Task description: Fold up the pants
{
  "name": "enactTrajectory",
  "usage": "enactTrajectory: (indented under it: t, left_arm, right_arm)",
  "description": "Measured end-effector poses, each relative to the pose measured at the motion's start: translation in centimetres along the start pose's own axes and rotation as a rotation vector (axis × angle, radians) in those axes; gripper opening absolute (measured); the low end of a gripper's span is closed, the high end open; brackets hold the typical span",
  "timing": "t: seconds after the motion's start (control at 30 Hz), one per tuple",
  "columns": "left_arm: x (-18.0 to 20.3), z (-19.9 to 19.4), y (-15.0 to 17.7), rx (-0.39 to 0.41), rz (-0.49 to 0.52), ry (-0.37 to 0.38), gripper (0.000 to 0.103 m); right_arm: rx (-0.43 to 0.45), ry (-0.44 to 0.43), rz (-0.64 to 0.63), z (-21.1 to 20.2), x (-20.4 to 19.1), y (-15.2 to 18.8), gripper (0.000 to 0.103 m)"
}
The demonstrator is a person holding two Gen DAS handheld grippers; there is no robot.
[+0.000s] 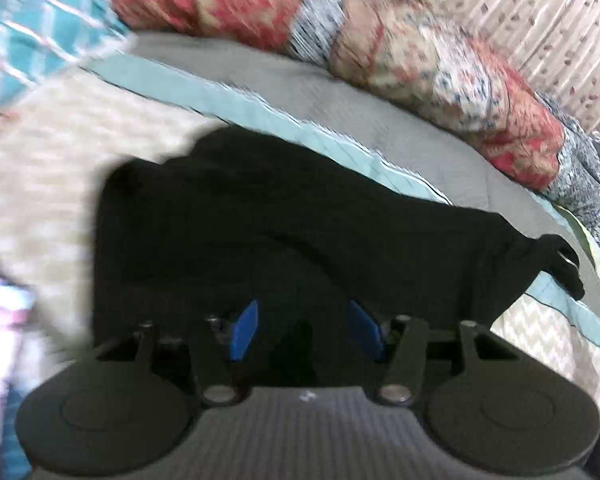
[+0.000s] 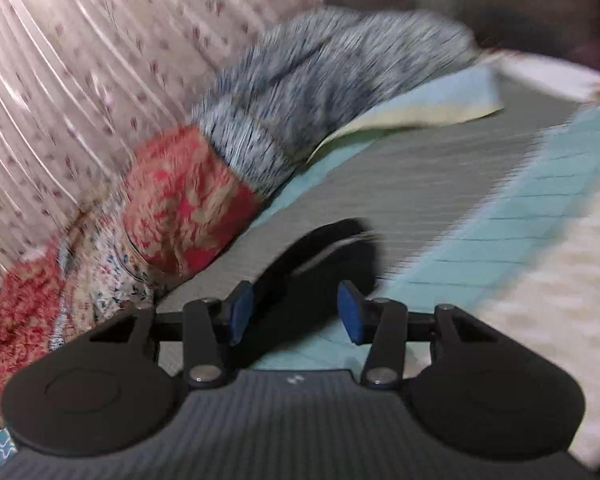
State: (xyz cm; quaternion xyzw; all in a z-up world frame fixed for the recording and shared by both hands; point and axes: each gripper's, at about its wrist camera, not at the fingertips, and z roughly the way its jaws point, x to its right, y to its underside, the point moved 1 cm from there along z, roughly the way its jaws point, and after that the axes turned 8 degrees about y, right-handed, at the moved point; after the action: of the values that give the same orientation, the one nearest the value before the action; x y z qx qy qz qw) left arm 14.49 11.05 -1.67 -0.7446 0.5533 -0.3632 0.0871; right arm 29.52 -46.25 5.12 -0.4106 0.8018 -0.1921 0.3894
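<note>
Black pants [image 1: 284, 220] lie bunched on a bed, spread from the middle toward the right in the left wrist view. My left gripper [image 1: 306, 330] is open, its blue pads [image 1: 246, 330] just over the near edge of the black cloth. In the right wrist view one end of the pants [image 2: 320, 256] lies on the grey quilt right in front of my right gripper [image 2: 296, 312], which is open, the cloth reaching between its blue pads [image 2: 350, 314]. I cannot tell whether either gripper touches the cloth. Both views are blurred by motion.
A grey quilt with a mint border [image 1: 340, 92] covers the bed, over a cream zigzag sheet [image 1: 60, 144]. A red and blue patterned blanket [image 1: 440, 64] is heaped at the back, also in the right wrist view [image 2: 188, 196]. A pleated curtain [image 2: 60, 80] hangs behind.
</note>
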Motion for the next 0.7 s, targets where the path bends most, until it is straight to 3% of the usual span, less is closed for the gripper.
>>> enactTrajectory:
  t: [0.17,0.3,0.33,0.37,0.4,0.43,0.6,0.7]
  left_arm:
    - [0.6,4.0,0.6,-0.002,0.029,-0.053,0.052]
    - [0.9,4.1,1.2,0.003,0.075,-0.068,0.053]
    - [0.9,4.0,1.3,0.002,0.087,-0.068,0.053]
    - [1.0,4.1,1.2,-0.001,0.092,-0.069,0.053]
    - [1.0,4.3,0.8,-0.005,0.090,-0.068,0.053]
    - [0.9,4.1,0.6,-0.007,0.082,-0.062,0.052]
    - [0.5,2.1,-0.6,0.052,0.048,-0.036,0.050]
    - [-0.1,1.0,-0.9,0.064,0.046,-0.047,0.051]
  right_arm:
    - [-0.071,0.177,-0.087,9.6,-6.1,-0.7,0.050]
    - [-0.099,0.301,-0.032,14.4,-6.0,-0.6,0.050]
    - [-0.109,0.310,-0.006,15.1,-5.7,-0.5,0.048]
    - [-0.110,0.318,0.007,15.5,-5.3,-0.3,0.027]
    - [-0.098,0.315,-0.001,15.3,-4.9,-0.3,0.011]
    - [-0.078,0.287,0.003,14.5,-4.6,-0.5,0.006]
    - [0.045,0.034,0.097,4.4,0.3,-1.5,0.005]
    - [0.081,-0.030,0.125,-2.9,5.5,-0.1,0.006]
